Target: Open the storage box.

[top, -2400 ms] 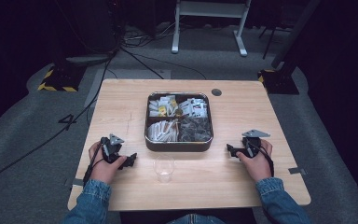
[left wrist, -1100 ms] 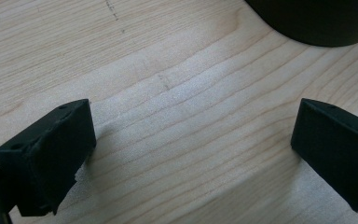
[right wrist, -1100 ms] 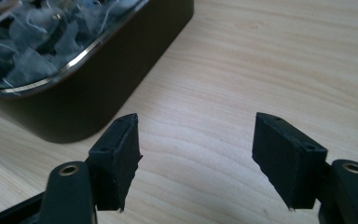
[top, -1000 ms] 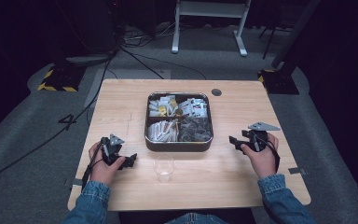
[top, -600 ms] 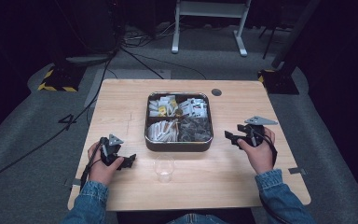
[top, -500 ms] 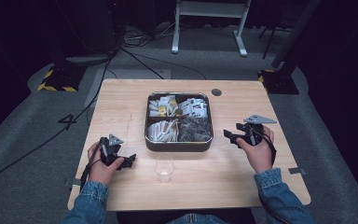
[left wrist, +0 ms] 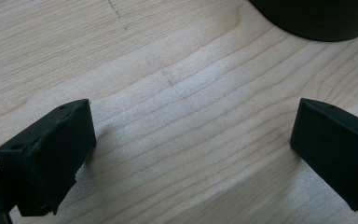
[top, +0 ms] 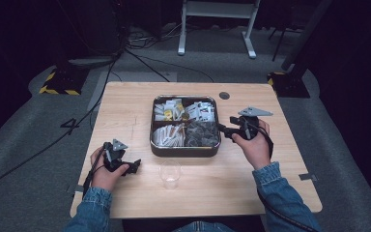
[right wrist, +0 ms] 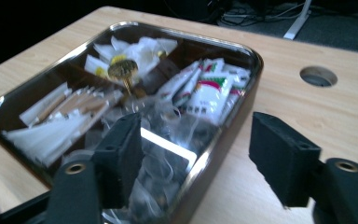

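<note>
A dark metal tray [top: 183,149] sits mid-table, divided into compartments of white packets, paper sticks and clear wrappers. A small clear glass [top: 170,174] stands just in front of it. My right gripper [top: 221,128] hovers at the tray's right rim, jaws open and empty, pointing left over the wrapper compartment. In the right gripper view the tray's rim [right wrist: 242,95] runs between the two open jaws of that gripper [right wrist: 196,156]. My left gripper [top: 136,165] rests on the table [top: 125,116] left of the glass, open, with bare wood between the jaws of that gripper [left wrist: 191,140].
A round cable hole [top: 224,95] lies in the tabletop behind the tray, also shown as the hole [right wrist: 318,76] in the right gripper view. A dark round edge [left wrist: 312,18] shows at the top of the left gripper view. Cables and a stand's feet [top: 217,46] lie on the floor beyond.
My right gripper has risen and moved leftward and away from me, up to the tray's right rim. The left gripper has stayed where it was.
</note>
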`<state>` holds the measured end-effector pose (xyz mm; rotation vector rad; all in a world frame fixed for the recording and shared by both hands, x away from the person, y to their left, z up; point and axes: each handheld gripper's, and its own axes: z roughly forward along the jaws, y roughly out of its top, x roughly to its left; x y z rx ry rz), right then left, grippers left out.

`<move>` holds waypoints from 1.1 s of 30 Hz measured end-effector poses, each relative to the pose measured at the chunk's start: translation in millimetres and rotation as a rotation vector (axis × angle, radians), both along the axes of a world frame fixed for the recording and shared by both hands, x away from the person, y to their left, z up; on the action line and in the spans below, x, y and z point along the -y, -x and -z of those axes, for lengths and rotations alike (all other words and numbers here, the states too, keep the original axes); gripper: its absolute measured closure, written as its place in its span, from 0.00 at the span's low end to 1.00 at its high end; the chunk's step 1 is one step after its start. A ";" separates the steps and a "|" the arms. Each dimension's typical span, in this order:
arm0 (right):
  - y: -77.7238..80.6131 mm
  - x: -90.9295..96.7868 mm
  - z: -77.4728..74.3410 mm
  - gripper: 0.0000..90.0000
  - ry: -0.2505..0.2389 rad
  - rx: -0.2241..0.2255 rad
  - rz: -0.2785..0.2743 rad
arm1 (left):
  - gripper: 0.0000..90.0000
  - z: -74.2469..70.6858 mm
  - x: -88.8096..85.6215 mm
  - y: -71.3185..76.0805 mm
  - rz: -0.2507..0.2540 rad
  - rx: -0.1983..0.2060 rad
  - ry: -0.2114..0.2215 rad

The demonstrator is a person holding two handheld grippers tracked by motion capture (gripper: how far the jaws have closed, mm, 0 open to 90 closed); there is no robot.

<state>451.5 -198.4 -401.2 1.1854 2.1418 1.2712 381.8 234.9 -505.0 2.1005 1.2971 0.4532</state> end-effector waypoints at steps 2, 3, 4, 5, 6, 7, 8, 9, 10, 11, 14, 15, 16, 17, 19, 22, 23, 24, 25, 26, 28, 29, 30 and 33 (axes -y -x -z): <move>-3.7 -6.7 -1.5 0.36 0.015 0.008 -0.008 | 0.00 0.1 0.1 -0.1 -0.001 0.001 0.001; -5.5 -9.9 -1.9 0.36 0.022 0.010 -0.008 | 0.00 0.0 0.0 -0.1 0.000 0.000 0.000; -7.6 -12.6 -1.8 0.35 0.028 0.011 -0.012 | 0.00 0.0 0.1 0.0 -0.001 0.000 0.000; -7.6 -12.6 -1.8 0.35 0.028 0.011 -0.012 | 0.00 0.0 0.1 0.0 -0.001 0.000 0.000; -11.7 -17.8 -1.7 0.35 0.035 -0.006 -0.017 | 0.00 -0.1 0.0 0.0 0.000 -0.001 -0.001; -13.4 -20.4 -2.1 0.35 0.033 -0.010 -0.020 | 0.00 -0.2 -0.1 -0.1 -0.001 0.000 -0.002; -15.2 -23.4 -2.6 0.34 0.031 -0.013 -0.027 | 0.00 -0.3 -0.6 -0.3 -0.003 0.001 -0.009; -16.7 -26.8 -3.3 0.33 0.030 -0.018 -0.036 | 0.00 -0.2 -0.8 -0.5 -0.008 0.002 -0.008; -18.2 -30.3 -4.0 0.32 0.035 -0.018 -0.047 | 0.00 -0.1 -0.7 -0.7 -0.016 0.003 -0.006; -19.5 -34.5 -4.7 0.32 0.036 -0.020 -0.055 | 0.00 0.0 -0.6 -0.8 -0.023 0.004 -0.005; -23.6 -47.8 -5.3 0.31 0.049 -0.025 -0.078 | 0.00 0.0 -0.7 -0.9 -0.025 0.005 -0.007; -23.6 -47.8 -5.3 0.31 0.049 -0.025 -0.078 | 0.00 0.0 -0.7 -0.9 -0.025 0.005 -0.007; -27.4 -56.1 -4.1 0.31 0.045 -0.035 -0.096 | 0.00 -0.1 -0.8 -0.9 -0.024 0.004 -0.008; -29.9 -59.9 -2.8 0.30 0.047 -0.043 -0.097 | 0.00 0.0 -0.7 -0.9 -0.025 0.004 -0.008; -36.0 -66.7 1.7 0.29 0.073 -0.092 -0.093 | 0.00 0.0 -0.7 -0.9 -0.025 0.005 -0.007; -41.4 -73.3 6.1 0.29 0.074 -0.131 -0.091 | 0.00 0.0 -0.6 -0.7 -0.028 0.004 -0.006; -44.3 -79.0 8.1 0.30 0.084 -0.122 -0.096 | 0.00 0.0 -0.7 -0.8 -0.025 0.005 -0.008; -44.3 -79.0 8.1 0.30 0.084 -0.122 -0.096 | 0.00 0.0 -0.7 -0.8 -0.025 0.005 -0.008; -44.9 -81.5 8.4 0.31 0.087 -0.114 -0.099 | 0.00 0.0 -0.8 -0.9 -0.024 0.005 -0.008; -46.0 -83.8 8.9 0.32 0.088 -0.106 -0.103 | 0.00 0.0 -0.8 -0.9 -0.024 0.004 -0.008; -50.7 -90.7 10.6 0.32 0.081 -0.104 -0.103 | 0.00 0.0 -0.8 -0.9 -0.024 0.005 -0.008; -52.9 -93.0 11.7 0.33 0.074 -0.109 -0.106 | 0.00 0.0 -0.7 -0.9 -0.024 0.005 -0.008; -54.8 -95.2 13.0 0.33 0.067 -0.113 -0.110 | 0.00 0.0 -0.8 -0.9 -0.024 0.004 -0.008; -58.0 -99.6 16.1 0.34 0.064 -0.119 -0.117 | 0.00 0.0 -0.8 -0.9 -0.024 0.004 -0.008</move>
